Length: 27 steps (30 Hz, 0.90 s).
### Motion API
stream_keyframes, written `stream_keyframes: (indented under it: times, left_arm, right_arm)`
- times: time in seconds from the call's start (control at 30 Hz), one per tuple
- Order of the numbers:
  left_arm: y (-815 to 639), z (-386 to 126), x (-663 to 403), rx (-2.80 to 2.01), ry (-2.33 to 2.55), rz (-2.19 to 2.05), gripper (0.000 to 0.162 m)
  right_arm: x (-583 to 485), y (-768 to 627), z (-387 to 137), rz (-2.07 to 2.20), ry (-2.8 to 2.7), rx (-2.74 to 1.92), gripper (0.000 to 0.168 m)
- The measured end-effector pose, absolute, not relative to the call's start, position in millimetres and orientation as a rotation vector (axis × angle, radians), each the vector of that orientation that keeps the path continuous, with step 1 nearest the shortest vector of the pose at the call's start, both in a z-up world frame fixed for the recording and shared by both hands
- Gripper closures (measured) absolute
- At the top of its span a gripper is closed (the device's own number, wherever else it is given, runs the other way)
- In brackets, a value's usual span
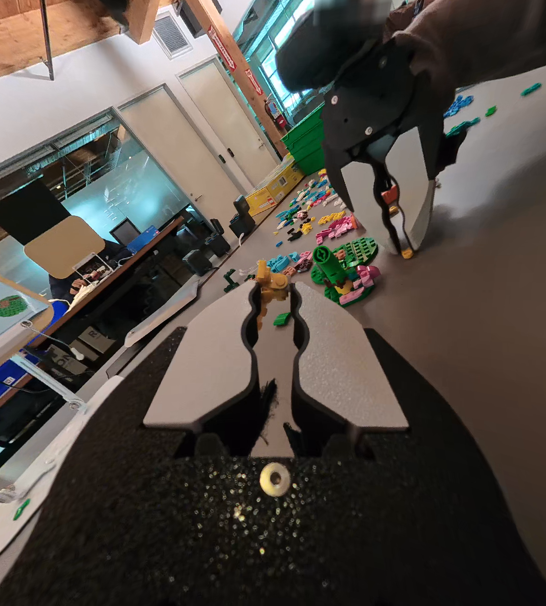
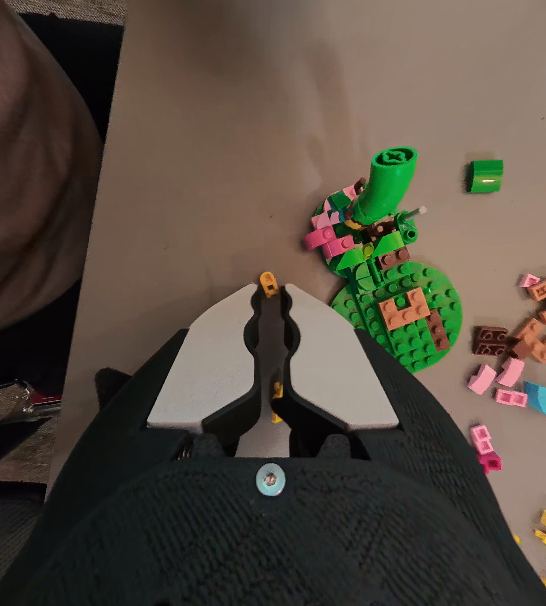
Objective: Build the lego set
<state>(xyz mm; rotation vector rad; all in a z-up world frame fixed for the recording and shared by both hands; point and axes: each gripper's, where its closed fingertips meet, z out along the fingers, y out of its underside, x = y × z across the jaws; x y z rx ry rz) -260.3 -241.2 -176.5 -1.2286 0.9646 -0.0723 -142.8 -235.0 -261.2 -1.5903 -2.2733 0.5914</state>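
The right gripper is closed narrow on a small yellow piece at its fingertips, low over the counter. The left gripper clamps a tan assembly. The green build sits just right of the right gripper.

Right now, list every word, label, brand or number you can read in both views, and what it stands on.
I do not copy writing out; these things bear it:
Red signs on the wooden post: blurred.
Yellow box at the table's far end: brand mark and label, small.
Blue box on the far desk: too small.
Fire extinguisher: too small.
Right wrist view: none.
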Motion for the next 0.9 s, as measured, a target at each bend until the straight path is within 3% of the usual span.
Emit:
stream_keyframes:
  times: [0.2, 0.53, 0.9]
  left_arm:
    - [-240, -176, -262, -1.248, 0.944, -0.111, 0.145]
    - [-236, -169, -271, -1.227, 0.891, -0.051, 0.145]
    - [-238, -174, -261, -1.139, 1.006, 0.176, 0.145]
  right_arm:
    - [-147, -239, -252, 0.576, -2.26, -1.596, 0.162]
    - [-209, -236, -180, 0.456, -2.206, -1.457, 0.163]
    - [-243, -241, -180, 0.611, -2.422, -1.643, 0.162]
